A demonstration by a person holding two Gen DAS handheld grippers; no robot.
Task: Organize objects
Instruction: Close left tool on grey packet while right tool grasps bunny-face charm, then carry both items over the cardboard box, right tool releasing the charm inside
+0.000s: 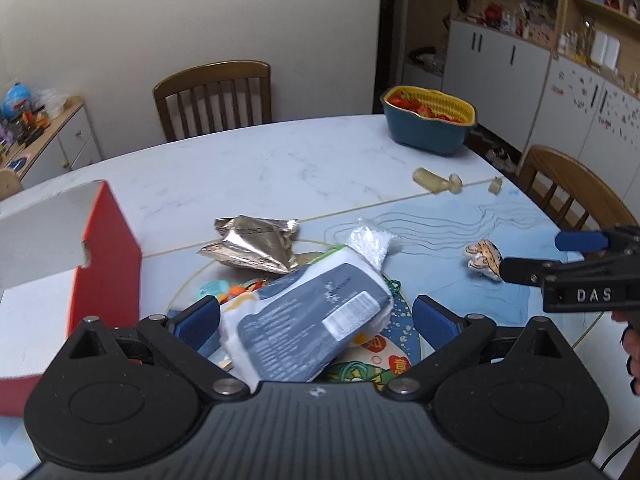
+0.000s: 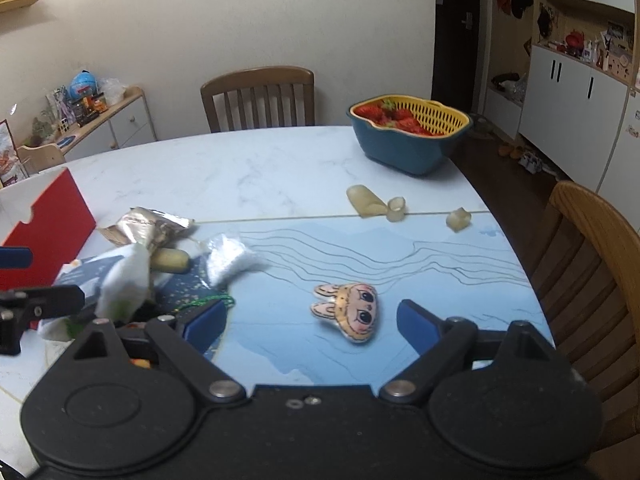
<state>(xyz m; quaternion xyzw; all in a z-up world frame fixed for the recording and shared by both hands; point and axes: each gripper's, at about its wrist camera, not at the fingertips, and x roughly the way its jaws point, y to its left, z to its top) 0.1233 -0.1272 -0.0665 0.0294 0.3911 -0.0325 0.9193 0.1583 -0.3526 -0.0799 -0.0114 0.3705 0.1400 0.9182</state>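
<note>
My left gripper [image 1: 316, 316] is open, its jaws on either side of a grey and white soft pack [image 1: 308, 324] that lies tilted between them; it also shows in the right wrist view [image 2: 120, 280]. My right gripper [image 2: 310, 322] is open, with a small bunny-face charm [image 2: 352, 310] on the blue mat between its fingers, untouched. The charm also shows in the left wrist view [image 1: 485, 260], just in front of the right gripper [image 1: 532, 256]. A silver foil wrapper [image 1: 256, 246] and a white crumpled bag [image 1: 370, 242] lie behind the pack.
A red and white open box [image 1: 104, 264] stands at the left. A blue bowl with a yellow strainer of strawberries [image 2: 408, 132] sits at the far right. Small translucent tubes [image 2: 376, 204] lie mid-table. Wooden chairs [image 2: 260, 98] stand behind and to the right.
</note>
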